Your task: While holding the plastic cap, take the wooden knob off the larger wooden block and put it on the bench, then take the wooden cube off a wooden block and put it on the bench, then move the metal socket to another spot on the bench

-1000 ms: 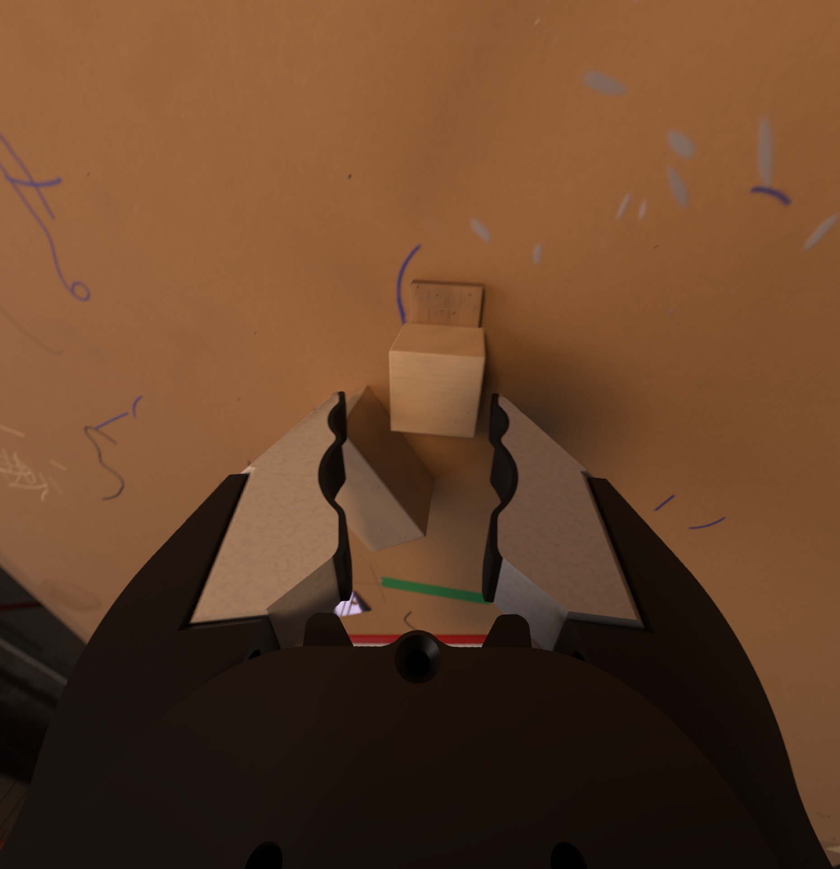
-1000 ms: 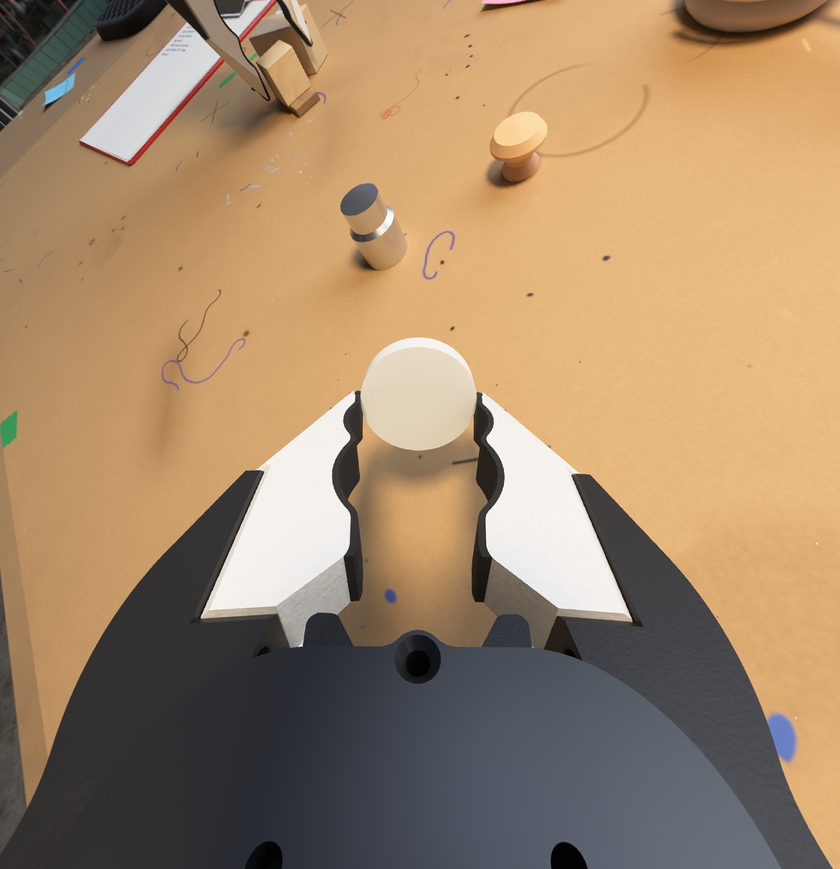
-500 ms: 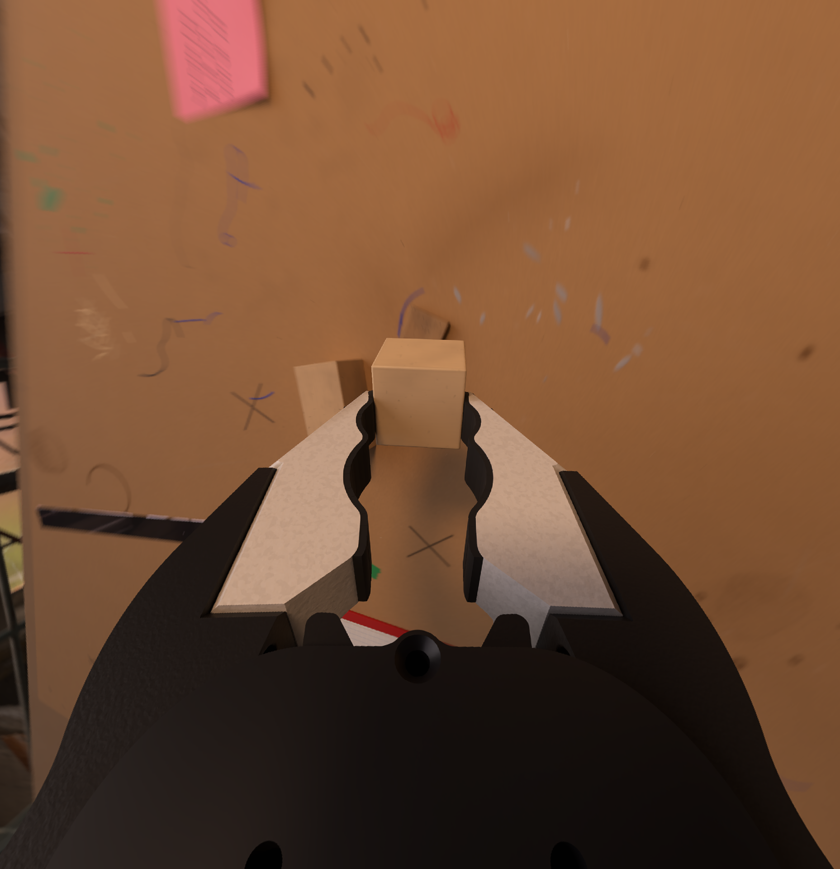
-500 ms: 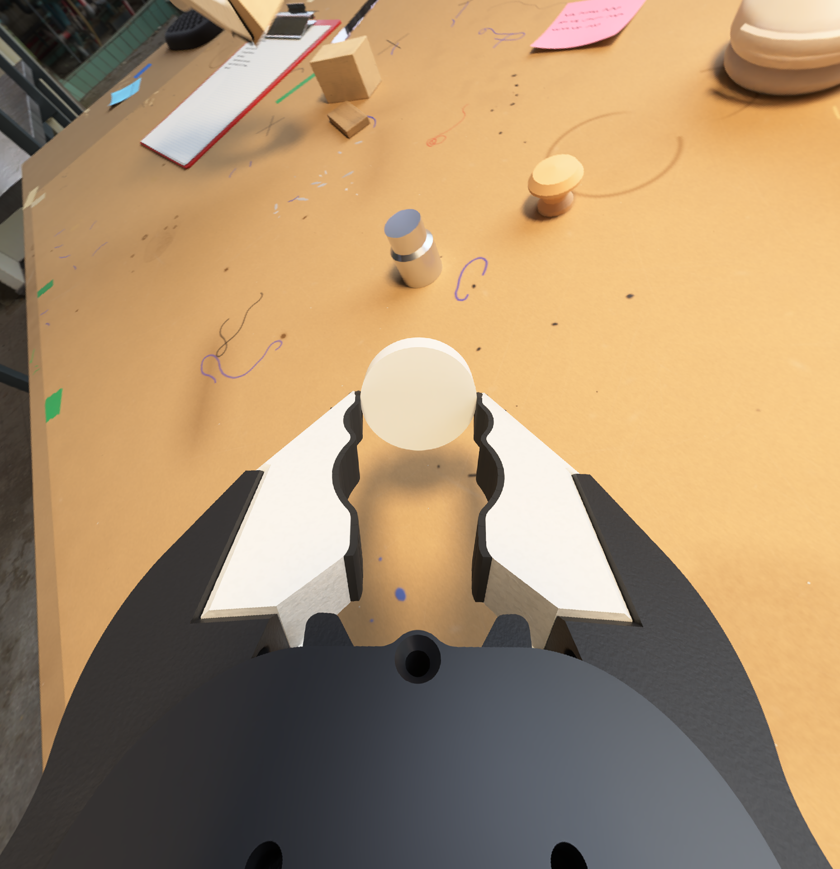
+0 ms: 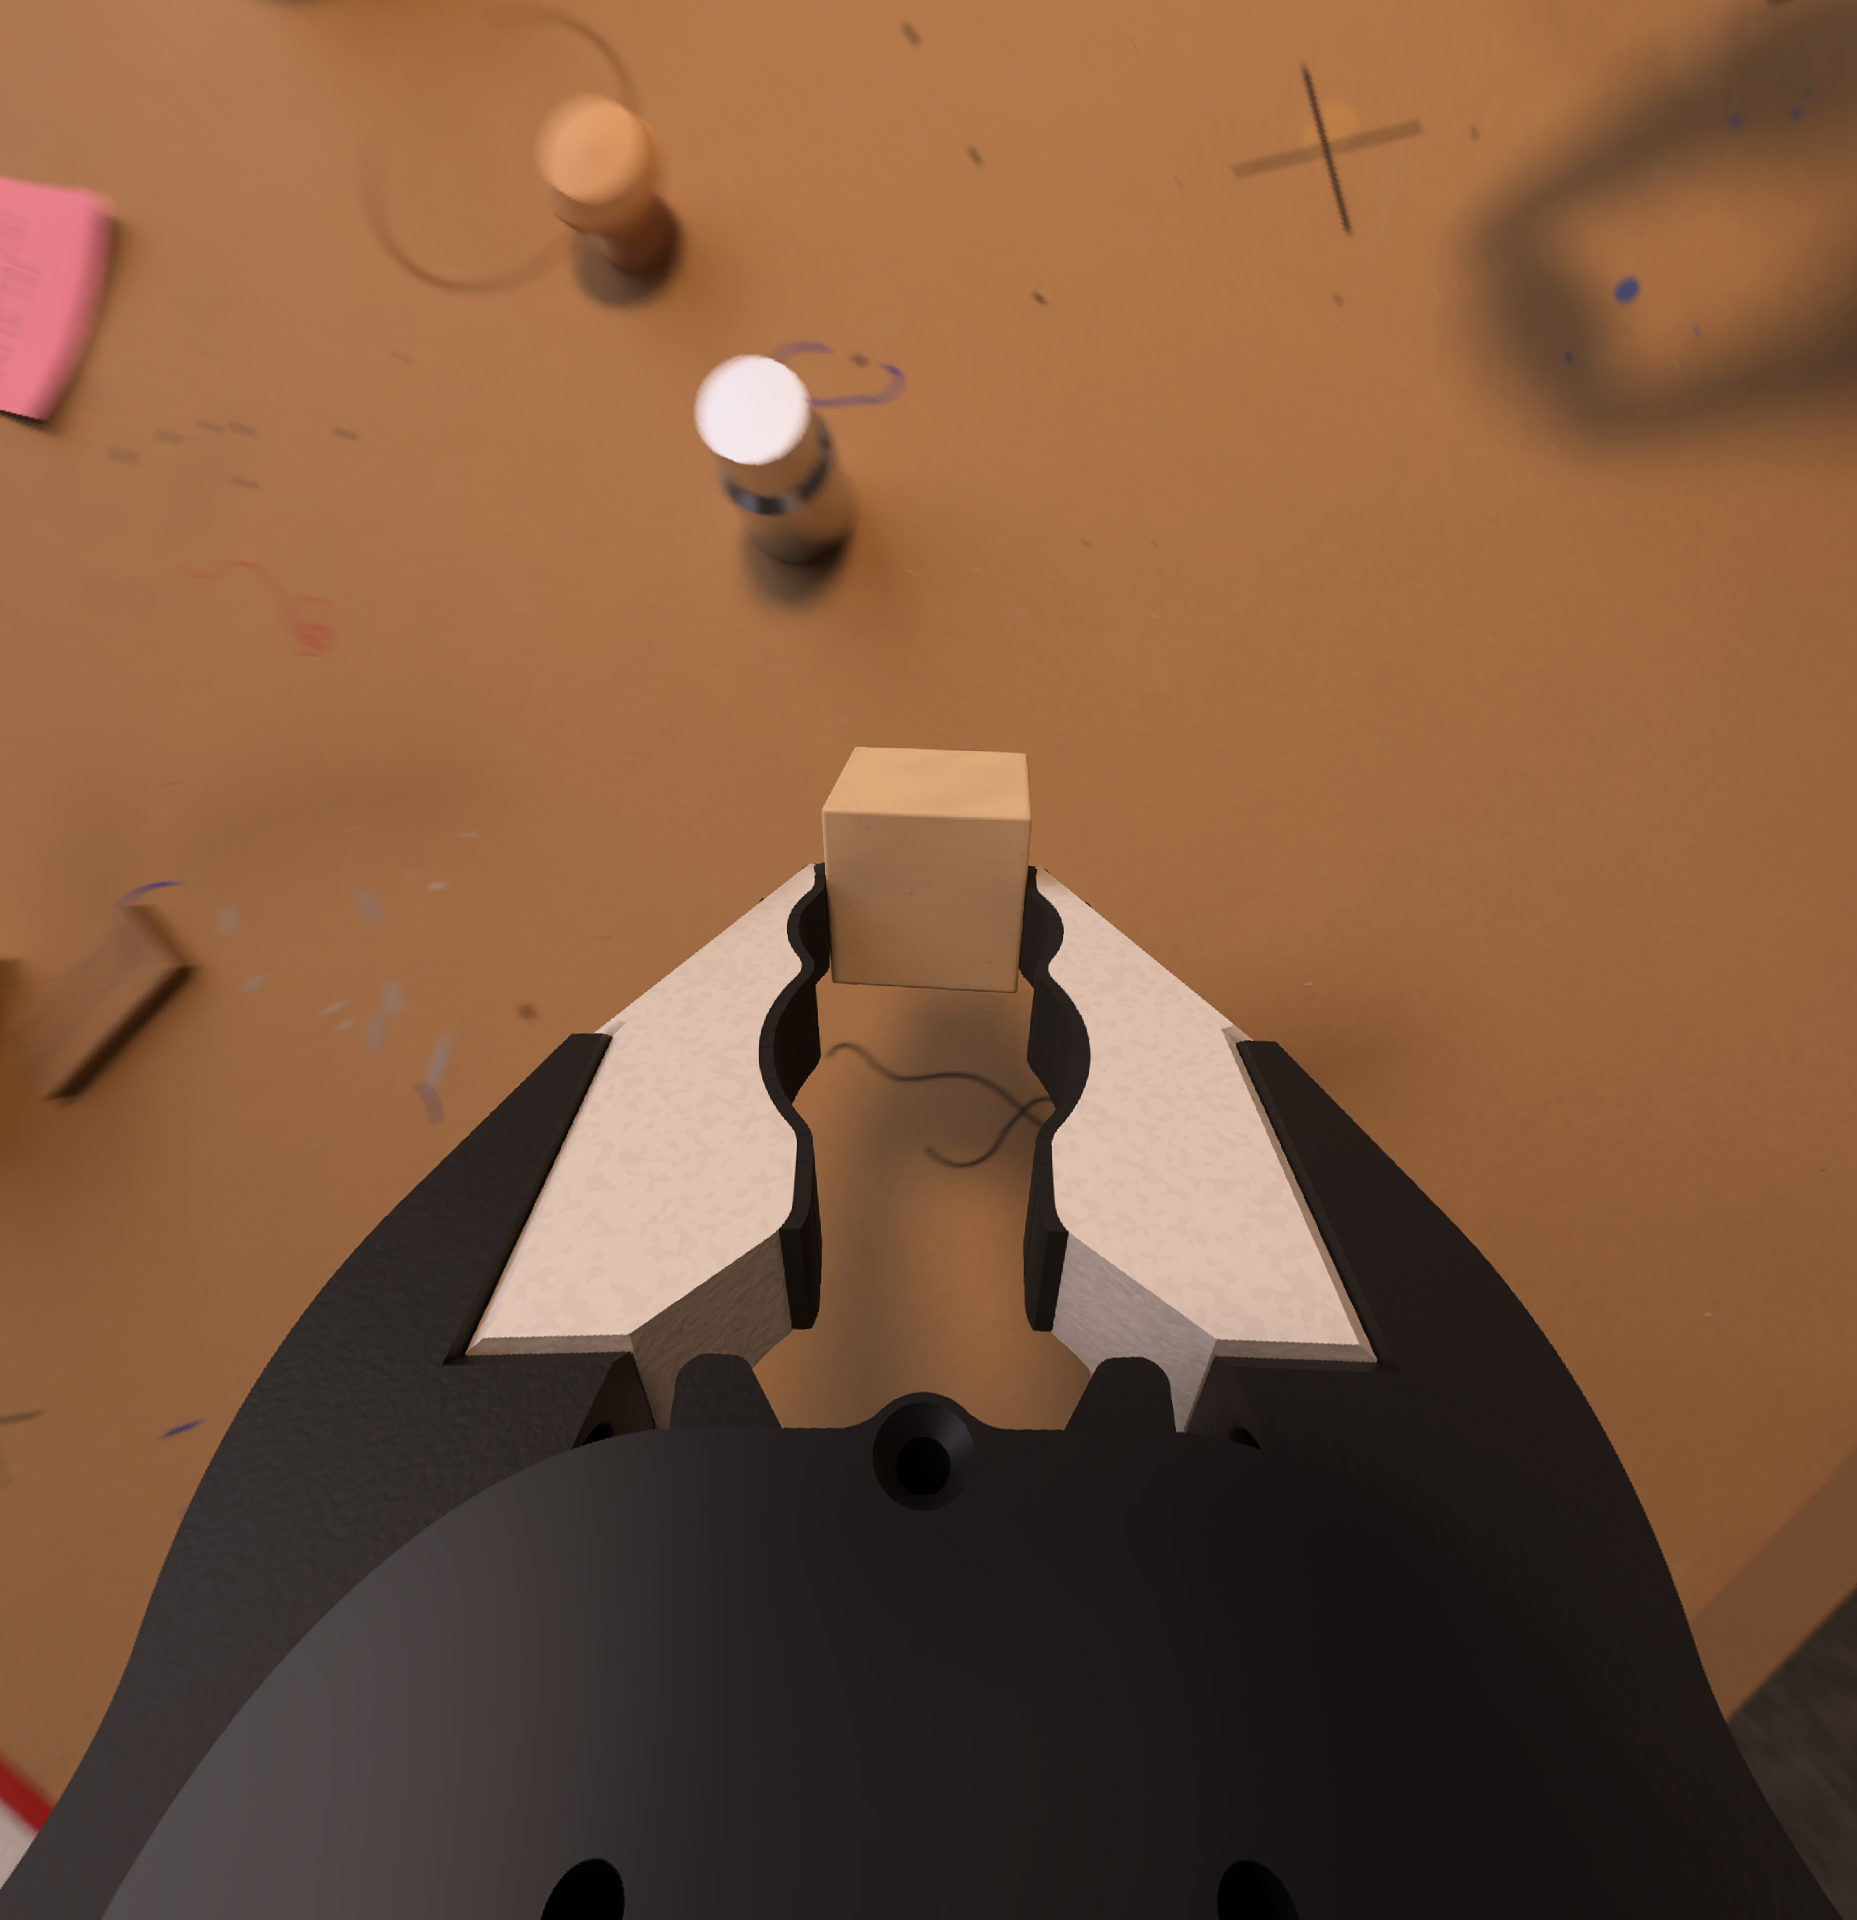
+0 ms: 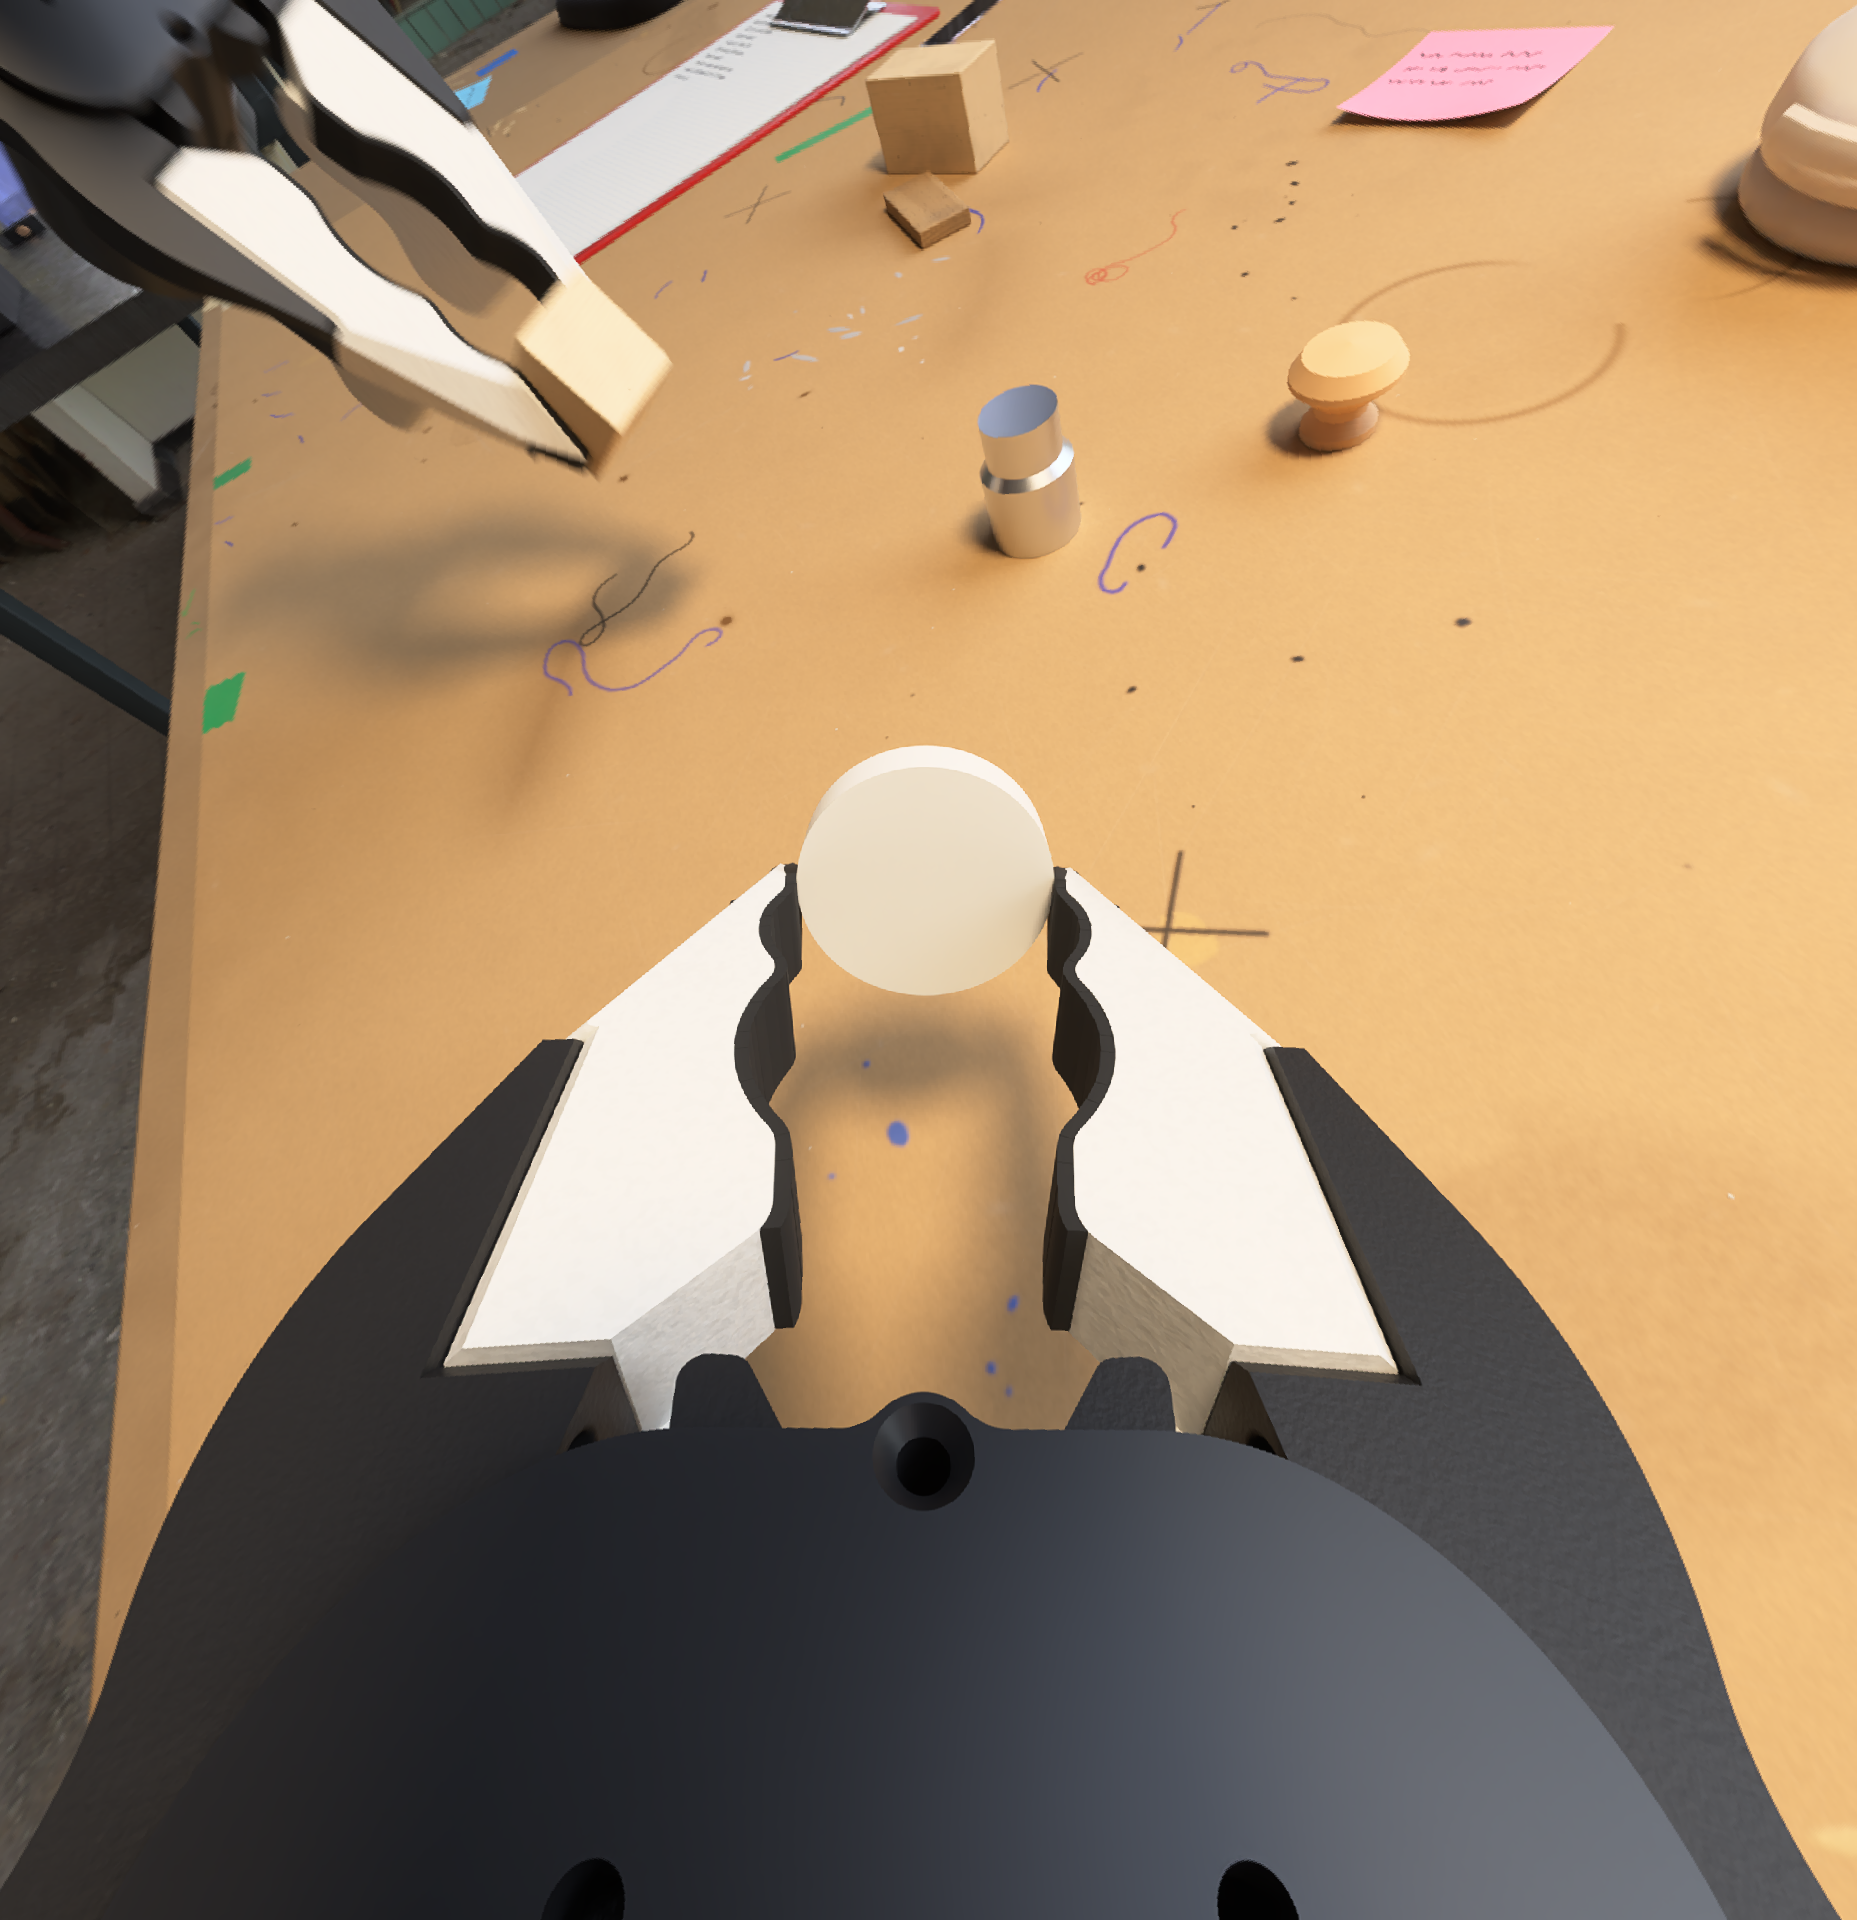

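Observation:
My left gripper [image 5: 926,914] is shut on the pale wooden cube [image 5: 929,873] and holds it in the air above the bench; it shows in the right wrist view [image 6: 581,410] at the upper left with the cube [image 6: 591,364]. My right gripper [image 6: 924,904] is shut on the cream round plastic cap [image 6: 924,873] above the bench. The metal socket [image 6: 1028,473] stands upright mid-bench and shows in the left wrist view [image 5: 773,457]. The wooden knob [image 6: 1345,379] stands on the bench to its right. The larger wooden block [image 6: 934,109] and a small flat block [image 6: 929,208] lie far back.
A white pad with a red edge [image 6: 716,125] lies at the far left. A pink note [image 6: 1475,73] and a cream rounded object [image 6: 1828,177] are at the far right. The bench's left edge [image 6: 181,831] drops to the floor.
My left gripper shut on the cube, lifted it off the small block and carried it toward the near left of the bench. My right gripper kept the cap and drew back slightly.

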Available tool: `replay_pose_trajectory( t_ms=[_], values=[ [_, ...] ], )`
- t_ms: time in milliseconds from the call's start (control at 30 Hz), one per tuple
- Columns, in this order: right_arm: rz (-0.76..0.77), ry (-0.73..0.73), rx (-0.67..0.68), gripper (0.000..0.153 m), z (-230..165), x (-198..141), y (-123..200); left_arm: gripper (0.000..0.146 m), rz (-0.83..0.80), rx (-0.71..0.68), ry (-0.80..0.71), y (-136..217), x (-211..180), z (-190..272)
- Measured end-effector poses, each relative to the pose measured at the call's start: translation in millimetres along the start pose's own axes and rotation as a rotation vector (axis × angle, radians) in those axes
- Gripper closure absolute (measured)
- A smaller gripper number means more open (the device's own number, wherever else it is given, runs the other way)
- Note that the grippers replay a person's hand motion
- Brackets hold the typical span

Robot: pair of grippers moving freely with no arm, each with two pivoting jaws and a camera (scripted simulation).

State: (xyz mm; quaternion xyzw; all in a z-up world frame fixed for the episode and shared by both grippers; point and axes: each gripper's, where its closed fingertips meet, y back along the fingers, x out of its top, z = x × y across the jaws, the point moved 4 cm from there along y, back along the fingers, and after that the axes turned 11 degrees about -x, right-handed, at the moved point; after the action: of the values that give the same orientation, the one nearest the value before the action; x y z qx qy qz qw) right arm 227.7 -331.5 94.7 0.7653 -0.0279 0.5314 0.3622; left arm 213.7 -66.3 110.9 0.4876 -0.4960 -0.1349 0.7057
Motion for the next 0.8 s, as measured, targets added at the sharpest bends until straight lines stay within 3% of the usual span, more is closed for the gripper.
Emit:
replay_pose_trajectory(
  t_ms=[333, 533, 800],
  values=[
    [-0.003, 0.081, 0.01, 0.105, -8.3, 8.1, 6.7, 0.11, -0.42, -0.163, 0.081, -57.1, 11.1, -38.6],
    [-0.024, 0.082, 0.006, 0.105, -6.7, 3.7, 0.3, 0.11, -0.443, -0.176, 0.141, -72.1, 8.0, -53.3],
    [-0.028, 0.067, 0.006, 0.105, -4.2, 1.5, -1.2, 0.11, -0.475, -0.108, 0.113, -76.5, 7.6, -54.0]
  ],
)
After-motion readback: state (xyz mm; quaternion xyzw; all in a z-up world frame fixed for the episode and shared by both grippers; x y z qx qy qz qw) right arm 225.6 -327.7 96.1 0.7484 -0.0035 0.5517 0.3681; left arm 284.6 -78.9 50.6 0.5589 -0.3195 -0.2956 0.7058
